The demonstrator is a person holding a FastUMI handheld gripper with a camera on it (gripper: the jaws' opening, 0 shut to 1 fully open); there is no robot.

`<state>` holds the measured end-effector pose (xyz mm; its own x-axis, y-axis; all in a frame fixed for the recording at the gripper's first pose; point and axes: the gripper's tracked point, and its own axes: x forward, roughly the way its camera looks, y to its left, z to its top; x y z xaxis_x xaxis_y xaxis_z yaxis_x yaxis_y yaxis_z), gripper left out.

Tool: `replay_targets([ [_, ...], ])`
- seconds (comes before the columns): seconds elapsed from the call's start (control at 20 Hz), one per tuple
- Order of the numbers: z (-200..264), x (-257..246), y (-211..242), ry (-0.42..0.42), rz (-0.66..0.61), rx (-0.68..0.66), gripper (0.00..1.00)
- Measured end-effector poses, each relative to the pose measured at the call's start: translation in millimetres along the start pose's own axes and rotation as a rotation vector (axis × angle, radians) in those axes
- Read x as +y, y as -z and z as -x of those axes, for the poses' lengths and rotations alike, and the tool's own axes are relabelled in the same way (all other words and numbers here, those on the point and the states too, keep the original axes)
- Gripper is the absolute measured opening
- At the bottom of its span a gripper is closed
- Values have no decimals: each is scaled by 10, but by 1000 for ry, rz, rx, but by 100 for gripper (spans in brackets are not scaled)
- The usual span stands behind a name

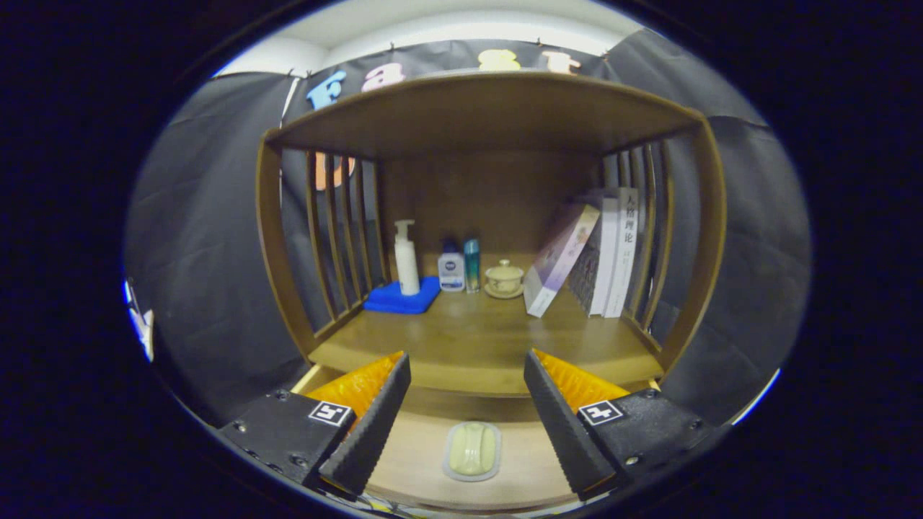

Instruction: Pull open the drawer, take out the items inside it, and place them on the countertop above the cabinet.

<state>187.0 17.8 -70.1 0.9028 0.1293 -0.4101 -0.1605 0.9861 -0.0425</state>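
The drawer (433, 461) is already pulled out below the front edge of the countertop (476, 346), and one item lies on its floor: a pale green soap bar in a clear dish (472, 450), near the drawer's middle. The gripper (467, 418) hangs above it with its fingers spread wide and nothing held; the dish shows in the gap between the two fingers, lower down

The dish looks light, stiff and probably smooth plastic, so it may slip if pinched at a rounded end. The soap seems to sit loose in it and could slide out if the dish is tilted. My judgement is to take it across its two long sides, low on the rim, and to lift it level

On the countertop the back is crowded: a white pump bottle (406, 259) stands on a blue cloth (400, 299) toward the back left corner, then a small white and blue bottle (451, 272), a slim teal bottle (471, 265) and a lidded cup on a saucer (504, 280), with books (598, 256) leaning at the back right. The front half of the countertop is bare wood, well apart from all these. The countertop's front edge overhangs the drawer, so the lift has to come outward before it goes up
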Motion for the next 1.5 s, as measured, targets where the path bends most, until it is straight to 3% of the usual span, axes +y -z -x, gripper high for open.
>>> replay_targets([
  [0.25, -416, 88, 573, -53, -42, 261, 100],
  [0.45, -628, 70, 1081, -48, -86, 472, 96],
  [0.8, -751, 8, 1536, -51, -114, 684, 89],
  [1.0, -753, -62, 1640, -30, -77, 755, 72],
  [1.35, -754, -95, 1699, -12, -119, 813, 28],
  [1.5, -683, -62, 1698, -32, -124, 821, 22],
])
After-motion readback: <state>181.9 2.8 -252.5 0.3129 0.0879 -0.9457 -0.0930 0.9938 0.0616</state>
